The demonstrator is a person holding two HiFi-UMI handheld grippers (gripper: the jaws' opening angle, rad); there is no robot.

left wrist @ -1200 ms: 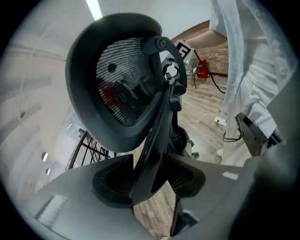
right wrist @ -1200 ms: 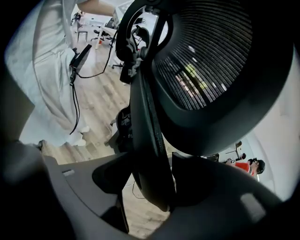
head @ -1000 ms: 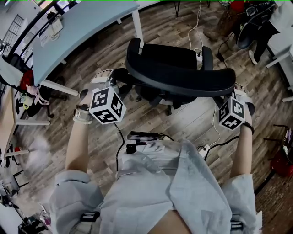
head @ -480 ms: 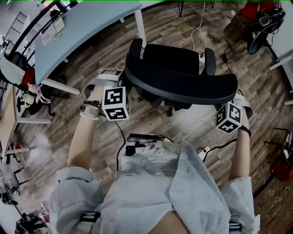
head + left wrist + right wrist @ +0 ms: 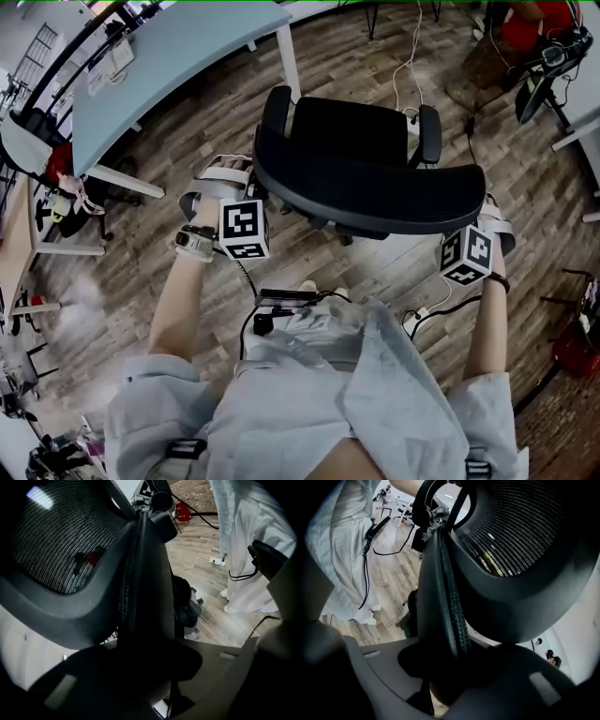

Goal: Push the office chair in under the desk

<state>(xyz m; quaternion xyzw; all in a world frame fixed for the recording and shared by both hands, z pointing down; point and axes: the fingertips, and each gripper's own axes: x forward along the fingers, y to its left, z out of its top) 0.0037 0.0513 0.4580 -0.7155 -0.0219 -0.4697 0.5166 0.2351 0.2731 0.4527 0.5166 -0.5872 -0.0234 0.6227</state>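
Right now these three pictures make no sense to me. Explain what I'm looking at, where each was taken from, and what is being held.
There is no robot here. A person holds a hand-held claw in each hand. The wide picture comes from a camera on the person's head, looking steeply down. The other two come from cameras riding on each claw, looking along its jaws.

On the wooden floor stands a black office chair, near a pale desk but not yet under it. The left claw and the right claw have just been closing. Each has a side edge of the mesh chair back between its jaws and now appears to grip it.
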